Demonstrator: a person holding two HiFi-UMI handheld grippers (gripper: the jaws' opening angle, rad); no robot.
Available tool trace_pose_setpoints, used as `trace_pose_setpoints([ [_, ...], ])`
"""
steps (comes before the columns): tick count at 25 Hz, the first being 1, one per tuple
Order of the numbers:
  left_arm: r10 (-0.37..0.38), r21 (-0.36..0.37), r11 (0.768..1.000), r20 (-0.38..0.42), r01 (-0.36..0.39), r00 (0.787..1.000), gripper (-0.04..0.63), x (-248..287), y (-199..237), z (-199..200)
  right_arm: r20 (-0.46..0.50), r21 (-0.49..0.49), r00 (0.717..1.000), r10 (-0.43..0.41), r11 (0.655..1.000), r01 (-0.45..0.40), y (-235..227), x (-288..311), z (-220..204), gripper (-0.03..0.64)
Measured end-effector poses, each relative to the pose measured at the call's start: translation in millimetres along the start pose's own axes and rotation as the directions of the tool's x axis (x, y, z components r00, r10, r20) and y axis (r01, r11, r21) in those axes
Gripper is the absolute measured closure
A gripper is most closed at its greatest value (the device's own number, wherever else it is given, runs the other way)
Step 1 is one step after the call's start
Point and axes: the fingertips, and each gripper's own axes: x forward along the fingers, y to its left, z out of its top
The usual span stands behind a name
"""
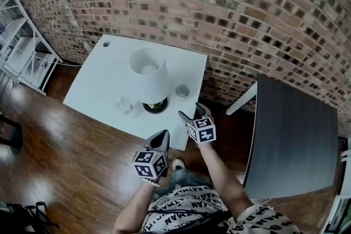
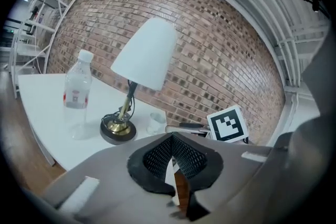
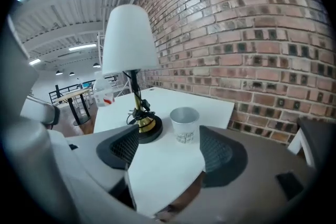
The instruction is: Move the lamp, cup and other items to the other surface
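A lamp with a white shade [image 1: 148, 75] and a dark round base [image 1: 155, 106] stands near the front of the white table [image 1: 98, 82]. A small grey cup [image 1: 182, 91] stands just right of it and a clear plastic bottle [image 1: 125, 106] to its left. My right gripper [image 1: 192, 112] hovers at the table's front right corner, open and empty; in its own view the cup [image 3: 185, 123] stands ahead, beyond its pads [image 3: 220, 149]. My left gripper [image 1: 160, 137] hangs off the table's front edge, shut on nothing, facing the lamp [image 2: 147, 55], bottle [image 2: 77, 86] and cup [image 2: 155, 122].
A dark table [image 1: 296, 140] stands to the right, separated from the white one by a gap of wooden floor [image 1: 71, 156]. A brick wall [image 1: 230, 13] runs behind both. White shelving [image 1: 22, 52] stands at far left. A person's patterned sleeves show at the bottom.
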Motion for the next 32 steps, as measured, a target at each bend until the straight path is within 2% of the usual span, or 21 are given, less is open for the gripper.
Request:
trace_pose_setpoints([
  [9,0.057,-0.039,0.998,-0.028,-0.058,0.998,0.595,50.1,34.0,-7.2,-0.067,0.007,0.998,0.004,1.000,-0.003,-30.5,76.9,-12.1,0.225],
  [19,0.083,-0.059,0.995,-0.047,-0.086,0.995,0.595,73.0,47.3,-12.8,-0.092,-0.010,0.994,0.052,0.999,-0.054,-30.6,121.5,-14.6,0.227],
  [21,0.085,-0.069,0.994,-0.051,-0.089,0.995,0.595,74.4,48.9,-15.8,-0.092,-0.012,0.994,0.054,0.998,-0.056,-31.2,124.1,-14.9,0.231],
  [23,0.088,-0.070,0.993,-0.057,-0.092,0.994,0.595,74.0,50.6,-17.9,-0.092,-0.016,0.994,0.058,0.998,-0.060,-31.0,124.2,-15.2,0.267],
  [26,0.082,-0.074,0.994,-0.065,-0.086,0.995,0.595,73.0,49.8,-16.5,-0.092,-0.017,0.994,0.065,0.998,-0.067,-30.4,120.4,-13.2,0.267],
  [32,0.101,-0.018,0.995,-0.078,-0.103,0.992,0.595,68.1,48.3,-10.4,-0.064,-0.019,0.996,0.056,0.998,-0.058,-25.4,87.1,1.5,0.270],
])
